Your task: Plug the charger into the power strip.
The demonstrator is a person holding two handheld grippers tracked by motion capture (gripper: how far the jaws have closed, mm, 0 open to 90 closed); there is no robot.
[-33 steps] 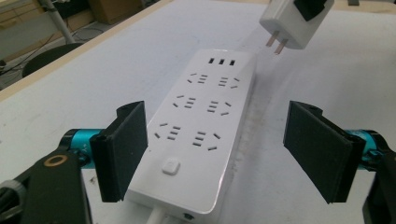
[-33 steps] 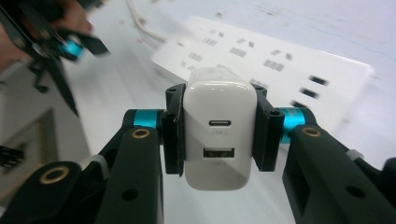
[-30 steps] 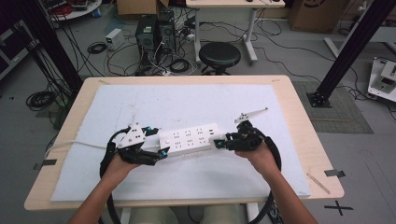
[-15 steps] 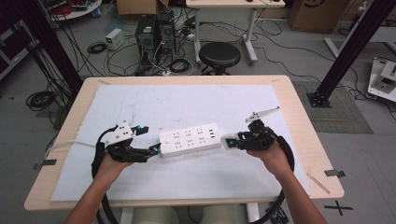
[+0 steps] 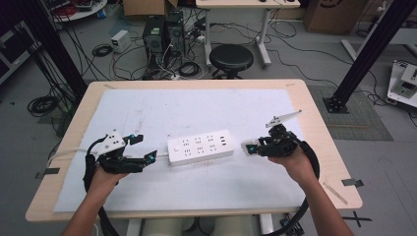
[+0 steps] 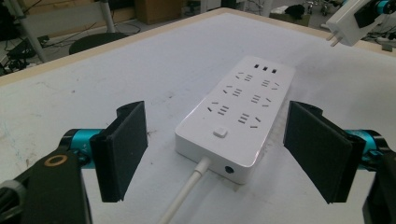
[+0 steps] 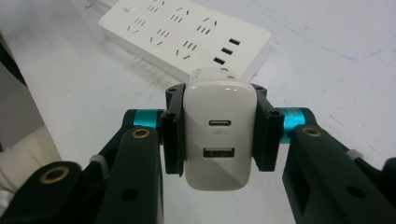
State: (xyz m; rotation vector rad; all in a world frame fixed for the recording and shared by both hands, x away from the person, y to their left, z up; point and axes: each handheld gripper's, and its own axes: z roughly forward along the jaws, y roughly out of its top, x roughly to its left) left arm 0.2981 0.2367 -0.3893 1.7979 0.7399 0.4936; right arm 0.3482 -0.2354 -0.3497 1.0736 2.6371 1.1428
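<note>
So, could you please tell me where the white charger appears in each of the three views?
High view: the white charger sits right of centre, in the right gripper, just right of the power strip.
Left gripper view: charger at the top right corner, prongs showing, beyond the power strip.
Right gripper view: charger in the centre, clamped between the jaws.
Shared landmark: the power strip.

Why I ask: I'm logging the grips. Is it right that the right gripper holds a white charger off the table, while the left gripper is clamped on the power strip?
Not quite. The left gripper is open, jaws apart on either side of the power strip, touching nothing; the left gripper view shows it. The right gripper does hold the white charger.
</note>
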